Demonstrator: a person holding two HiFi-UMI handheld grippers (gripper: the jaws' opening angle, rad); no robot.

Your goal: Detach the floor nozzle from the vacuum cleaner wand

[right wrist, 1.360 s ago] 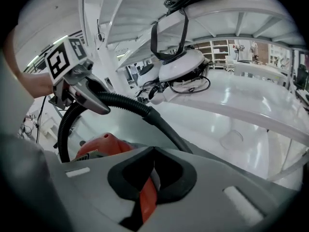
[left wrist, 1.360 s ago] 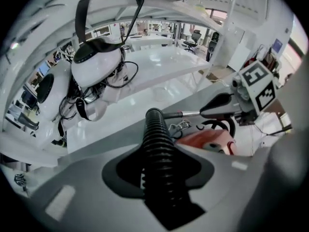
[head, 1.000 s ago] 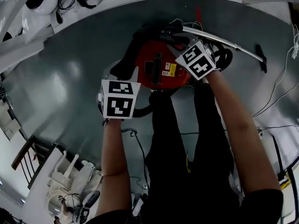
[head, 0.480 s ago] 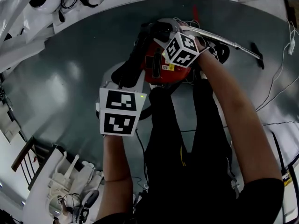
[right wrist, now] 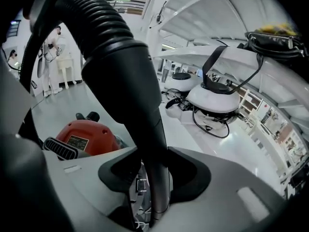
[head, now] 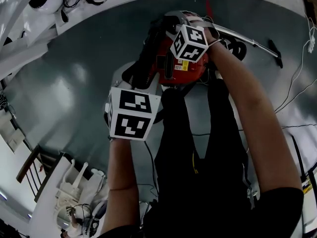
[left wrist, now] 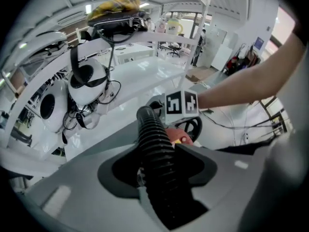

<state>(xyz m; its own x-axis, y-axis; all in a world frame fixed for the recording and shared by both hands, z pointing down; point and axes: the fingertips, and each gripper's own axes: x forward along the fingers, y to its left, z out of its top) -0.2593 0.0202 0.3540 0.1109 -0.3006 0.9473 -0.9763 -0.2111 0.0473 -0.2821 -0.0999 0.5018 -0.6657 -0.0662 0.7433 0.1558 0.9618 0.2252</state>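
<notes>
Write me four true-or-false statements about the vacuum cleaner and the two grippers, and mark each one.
1. The vacuum cleaner is blue. False: it is red.
2. A ribbed hose runs between the left gripper's jaws. True; those jaws have just been opening wider.
3. Nothing stands between the right gripper's jaws. False: a black tube stands there, and those jaws have just been closing.
4. The floor nozzle sits at the far end of the wand, away from both grippers. True.
</notes>
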